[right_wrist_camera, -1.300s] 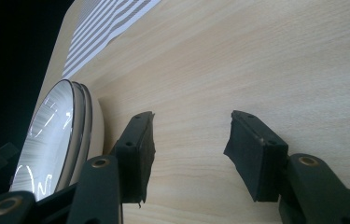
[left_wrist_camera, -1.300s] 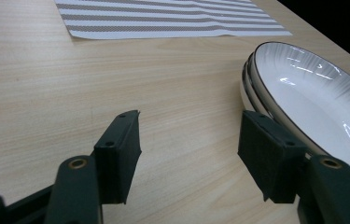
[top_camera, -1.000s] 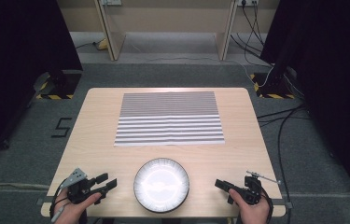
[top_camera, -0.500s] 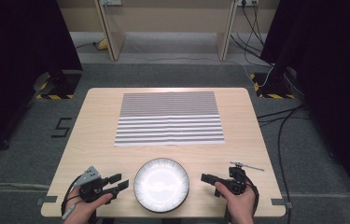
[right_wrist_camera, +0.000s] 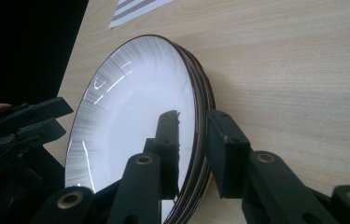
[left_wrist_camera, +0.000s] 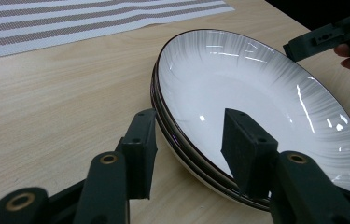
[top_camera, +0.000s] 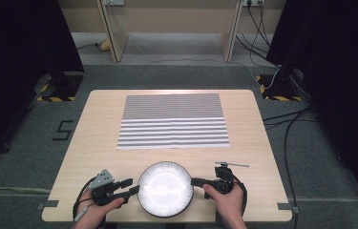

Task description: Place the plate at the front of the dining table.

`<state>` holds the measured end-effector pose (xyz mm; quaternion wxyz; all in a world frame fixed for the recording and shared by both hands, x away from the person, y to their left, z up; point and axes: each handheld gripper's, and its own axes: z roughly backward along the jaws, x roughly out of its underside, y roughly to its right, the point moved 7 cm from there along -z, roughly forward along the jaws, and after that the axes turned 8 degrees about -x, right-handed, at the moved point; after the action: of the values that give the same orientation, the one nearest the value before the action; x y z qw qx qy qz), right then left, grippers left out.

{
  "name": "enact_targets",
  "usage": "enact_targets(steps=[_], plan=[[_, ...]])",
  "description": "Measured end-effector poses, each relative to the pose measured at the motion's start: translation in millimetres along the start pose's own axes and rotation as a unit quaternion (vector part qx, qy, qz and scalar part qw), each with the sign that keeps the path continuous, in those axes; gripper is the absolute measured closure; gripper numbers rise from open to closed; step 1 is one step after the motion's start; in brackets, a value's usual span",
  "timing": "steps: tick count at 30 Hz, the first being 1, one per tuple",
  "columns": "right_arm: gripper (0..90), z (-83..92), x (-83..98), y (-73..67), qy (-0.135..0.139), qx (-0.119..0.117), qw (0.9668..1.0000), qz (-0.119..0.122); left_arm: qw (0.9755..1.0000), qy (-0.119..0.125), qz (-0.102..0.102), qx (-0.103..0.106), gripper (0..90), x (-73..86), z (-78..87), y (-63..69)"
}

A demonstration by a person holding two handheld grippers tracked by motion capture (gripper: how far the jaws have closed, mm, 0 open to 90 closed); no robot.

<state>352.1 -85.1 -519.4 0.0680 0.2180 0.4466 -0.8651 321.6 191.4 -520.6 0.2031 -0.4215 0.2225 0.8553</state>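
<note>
High view showed a light wooden table (top_camera: pixel 95 143) with a striped placemat (top_camera: pixel 173 121) lying flat across its far middle and a stack of white plates (top_camera: pixel 165 189) sitting near the front edge, well apart from the mat. The left gripper (top_camera: pixel 129 187) came in from the left of the stack and the right gripper (top_camera: pixel 196 182) from the right, each held in a hand (top_camera: pixel 227 202) at the bottom of the frame.

Left gripper view had the left gripper (left_wrist_camera: pixel 189 149) with its fingers (left_wrist_camera: pixel 140 151) spread fairly wide, straddling the near rim of the plates (left_wrist_camera: pixel 256 88): one finger outside the rim over the table (left_wrist_camera: pixel 46 102), the other over the white inner face. The fingers had not closed on the rim. The stack showed at least two dark-edged rims, one on another.

Right gripper view had the right gripper (right_wrist_camera: pixel 196 154) likewise open and set astride the rim of the plates (right_wrist_camera: pixel 130 112), one finger over the glossy inside, the other outside beside the stacked edges. Whether the pads touched the rim could not be told. The other gripper's dark fingers showed at the far side of the stack.
</note>
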Motion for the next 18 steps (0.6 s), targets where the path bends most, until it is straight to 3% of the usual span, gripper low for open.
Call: enact_targets(steps=[5,6,11,18], plan=[[83.0,-2.3,-1.8,-1.5,-0.009,0.011,0.9999,0.003,1.0,-0.006,0.002,0.002,55.5,1.0,-1.4,0.1],[86.9,-3.7,-2.2,-0.7,-0.016,0.023,0.9996,0.007,1.0,-0.005,0.001,0.003,55.8,0.9,-1.5,0.2],[87.6,-5.5,-1.7,-0.9,-0.026,0.03,0.9992,0.003,1.0,-0.007,0.003,0.003,57.2,1.8,-2.5,0.3],[87.8,-5.9,-2.3,1.3,-0.034,0.017,0.9991,-0.021,1.0,-0.007,0.004,0.006,58.7,1.9,-2.5,0.7]])
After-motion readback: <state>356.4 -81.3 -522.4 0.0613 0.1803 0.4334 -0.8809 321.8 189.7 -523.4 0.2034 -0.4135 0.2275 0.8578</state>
